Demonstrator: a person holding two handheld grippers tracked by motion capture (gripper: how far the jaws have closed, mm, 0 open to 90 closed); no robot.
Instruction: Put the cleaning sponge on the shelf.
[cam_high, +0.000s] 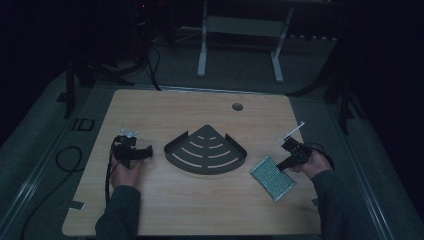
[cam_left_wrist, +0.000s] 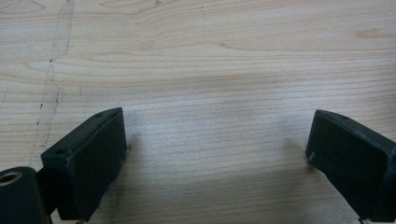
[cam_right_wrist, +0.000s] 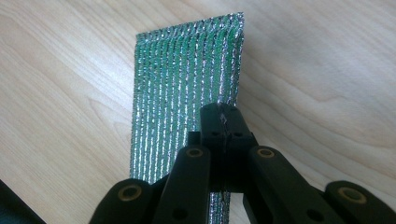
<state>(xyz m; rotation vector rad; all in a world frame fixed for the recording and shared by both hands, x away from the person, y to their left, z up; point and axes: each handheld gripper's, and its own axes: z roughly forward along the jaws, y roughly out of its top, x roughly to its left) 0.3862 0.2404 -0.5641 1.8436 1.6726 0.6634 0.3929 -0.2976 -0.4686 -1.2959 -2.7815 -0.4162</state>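
Right gripper (cam_right_wrist: 219, 116): its 2 jaws are clenched on the near edge of the green scouring pad (cam_right_wrist: 187, 88); the pad runs forward from the jaw tips, with the far end away from them.
Pad position: in the high view the pad (cam_high: 272, 177) is just in front of the right gripper (cam_high: 290, 159), at the right side of the table (cam_high: 200, 210). I cannot tell if its far end touches the wood or hangs free.
Left gripper (cam_left_wrist: 217, 154): the jaws stand wide apart and hold nothing; between them is only bare wood.
Corner shelf (cam_high: 206, 150): the dark slotted tray lies well ahead of both jaw pairs, between the 2 grippers.
Risk 1: the grip is only on a thin edge, so the soft pad can slide out from the jaws if the hand swings fast.
Risk 2: the pad is flexible; its free end can droop and drag on the table, which would pull it loose.
Risk 3: if the pad goes toward the shelf, the hanging end can catch on the raised rim and fold under.
Risk 4: the left gripper (cam_high: 134, 152) is near the shelf and could push it away by a careless move.
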